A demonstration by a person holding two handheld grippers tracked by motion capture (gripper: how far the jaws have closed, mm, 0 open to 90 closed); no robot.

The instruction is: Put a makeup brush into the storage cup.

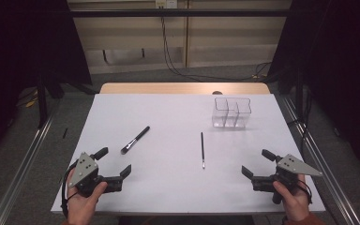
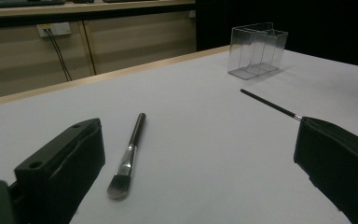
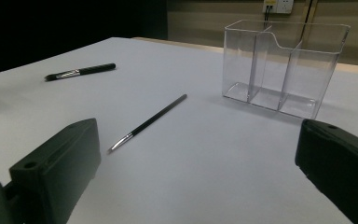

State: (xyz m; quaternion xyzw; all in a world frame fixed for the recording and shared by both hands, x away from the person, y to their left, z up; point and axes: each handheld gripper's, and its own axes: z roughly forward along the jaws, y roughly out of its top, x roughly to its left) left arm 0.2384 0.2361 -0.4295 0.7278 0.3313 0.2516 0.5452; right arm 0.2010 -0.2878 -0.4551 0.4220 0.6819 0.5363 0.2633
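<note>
Poised with both jaws apart, nothing gripped; next, probably reaching for the black flat-headed makeup brush [image 2: 128, 156] and thin black liner brush [image 3: 148, 122], then into the clear plastic three-compartment organiser [image 3: 284, 65].

Flat-headed makeup brush [image 1: 135, 139], black handle, silver ferrule, lies flat at table left of centre, bristles toward the person. Thin black liner brush [image 1: 202, 149] lies flat to its right, well apart, tip nearest the person.

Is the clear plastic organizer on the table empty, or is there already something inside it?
Empty. Through the clear organizer only its dividers show; the flat brush and thin brush lie on the table.
</note>
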